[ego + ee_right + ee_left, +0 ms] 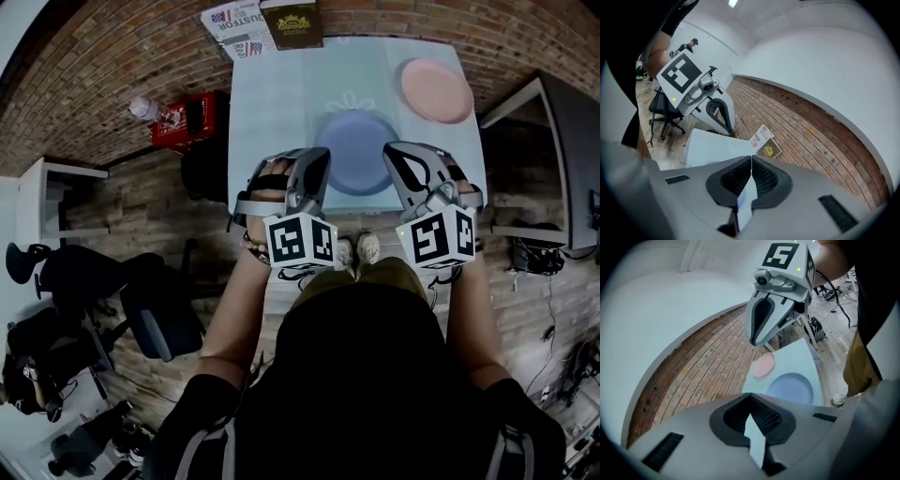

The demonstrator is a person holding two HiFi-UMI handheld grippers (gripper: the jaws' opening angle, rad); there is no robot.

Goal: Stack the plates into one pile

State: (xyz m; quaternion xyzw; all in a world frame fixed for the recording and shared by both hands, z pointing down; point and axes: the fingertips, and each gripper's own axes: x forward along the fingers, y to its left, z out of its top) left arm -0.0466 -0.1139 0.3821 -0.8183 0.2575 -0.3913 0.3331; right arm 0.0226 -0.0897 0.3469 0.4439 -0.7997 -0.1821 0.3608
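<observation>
Pale blue tabletop [272,112] holds a round blue plate [356,150] midway and a round pink plate [437,90] at its far right corner. Both the left gripper [317,159] and right gripper [398,155] hover empty, jaws pressed together; a nudge could slide the pink plate off.

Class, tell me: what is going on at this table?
A person stands at a pale table with a hand-held gripper in each hand. The left hand-held gripper and the right hand-held gripper are both shut and empty, hovering either side of the blue plate. The pink plate lies apart at the far right corner; nothing is stacked yet.
</observation>
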